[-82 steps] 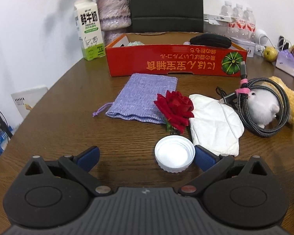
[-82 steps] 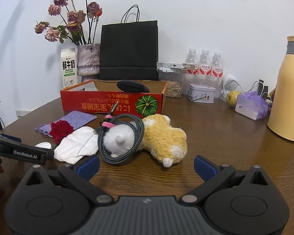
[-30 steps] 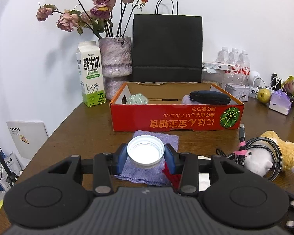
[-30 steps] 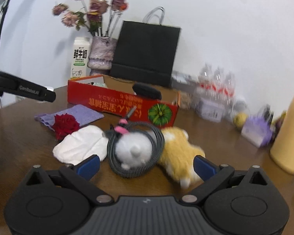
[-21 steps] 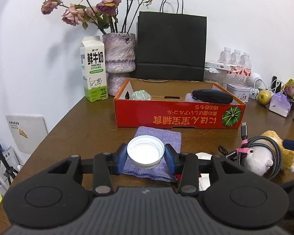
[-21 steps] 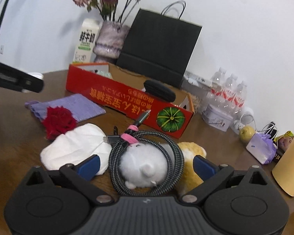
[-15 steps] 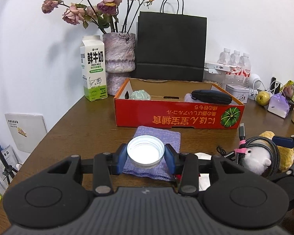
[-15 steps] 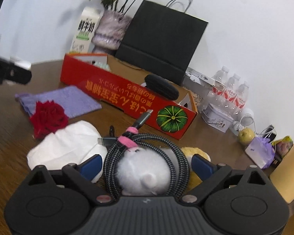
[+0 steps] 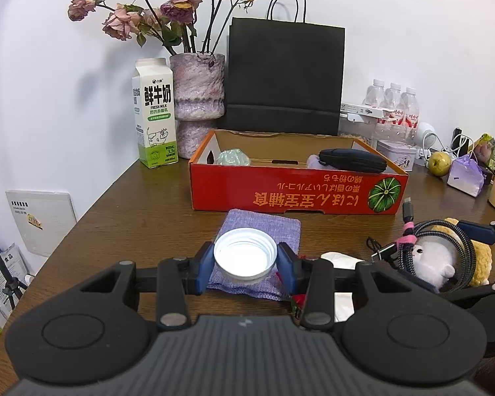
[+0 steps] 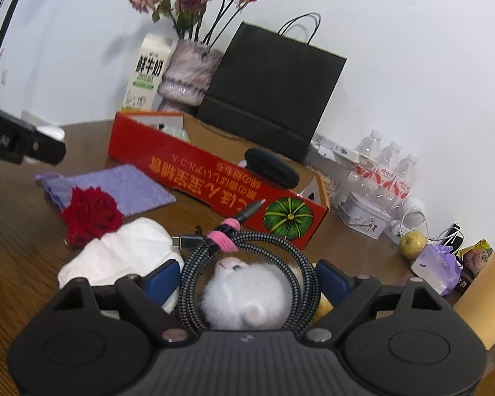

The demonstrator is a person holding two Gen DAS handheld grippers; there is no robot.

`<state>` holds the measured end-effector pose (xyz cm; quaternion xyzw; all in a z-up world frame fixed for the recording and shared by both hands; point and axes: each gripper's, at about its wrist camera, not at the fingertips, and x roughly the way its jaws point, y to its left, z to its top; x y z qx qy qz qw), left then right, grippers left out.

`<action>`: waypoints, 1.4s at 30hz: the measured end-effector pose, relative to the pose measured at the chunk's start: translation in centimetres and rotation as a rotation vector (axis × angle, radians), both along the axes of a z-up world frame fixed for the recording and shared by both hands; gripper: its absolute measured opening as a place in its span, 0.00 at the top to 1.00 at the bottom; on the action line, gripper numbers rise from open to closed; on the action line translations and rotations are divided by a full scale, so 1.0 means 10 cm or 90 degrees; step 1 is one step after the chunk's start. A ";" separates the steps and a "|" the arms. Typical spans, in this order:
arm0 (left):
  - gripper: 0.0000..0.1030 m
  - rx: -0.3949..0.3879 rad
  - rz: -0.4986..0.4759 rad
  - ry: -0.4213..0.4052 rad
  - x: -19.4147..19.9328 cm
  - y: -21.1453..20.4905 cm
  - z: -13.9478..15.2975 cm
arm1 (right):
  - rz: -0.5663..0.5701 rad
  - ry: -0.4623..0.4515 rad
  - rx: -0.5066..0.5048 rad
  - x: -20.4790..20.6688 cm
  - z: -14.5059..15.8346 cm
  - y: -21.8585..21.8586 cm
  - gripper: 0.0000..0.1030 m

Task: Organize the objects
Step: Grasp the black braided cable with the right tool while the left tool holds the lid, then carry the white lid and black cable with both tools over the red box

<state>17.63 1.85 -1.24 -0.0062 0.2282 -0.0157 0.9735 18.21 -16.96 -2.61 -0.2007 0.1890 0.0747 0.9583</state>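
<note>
My left gripper (image 9: pixel 245 262) is shut on a white jar lid (image 9: pixel 245 257) and holds it above the purple cloth pouch (image 9: pixel 262 227), in front of the red cardboard box (image 9: pixel 297 191). My right gripper (image 10: pixel 247 279) is open, its blue pads either side of the coiled braided cable (image 10: pixel 247 257) that lies around a white plush toy (image 10: pixel 247 300). A red rose (image 10: pixel 90 214) and a white tissue (image 10: pixel 125 257) lie left of the cable. The box holds a black case (image 9: pixel 351 160) and a pale green object (image 9: pixel 232 157).
A milk carton (image 9: pixel 155 112), a vase of dried roses (image 9: pixel 198 99) and a black paper bag (image 9: pixel 283 76) stand behind the box. Water bottles (image 9: pixel 392 105), a tin (image 9: pixel 396 158), a pear (image 9: pixel 440 163) and a yellow flask (image 10: pixel 485 297) are at the right.
My left gripper closed on the lid, lifted it off the table and now holds it steady. My right gripper moved forward and down onto the cable and narrowed around it.
</note>
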 end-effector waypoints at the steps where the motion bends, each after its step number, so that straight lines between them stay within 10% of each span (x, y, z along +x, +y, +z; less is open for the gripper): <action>1: 0.59 0.000 -0.001 -0.001 -0.01 0.00 0.00 | 0.001 -0.004 0.011 -0.02 0.01 -0.02 0.14; 42: 0.59 -0.020 0.030 -0.024 -0.07 -0.11 0.16 | 0.026 -0.033 0.268 -0.29 0.49 -0.36 0.14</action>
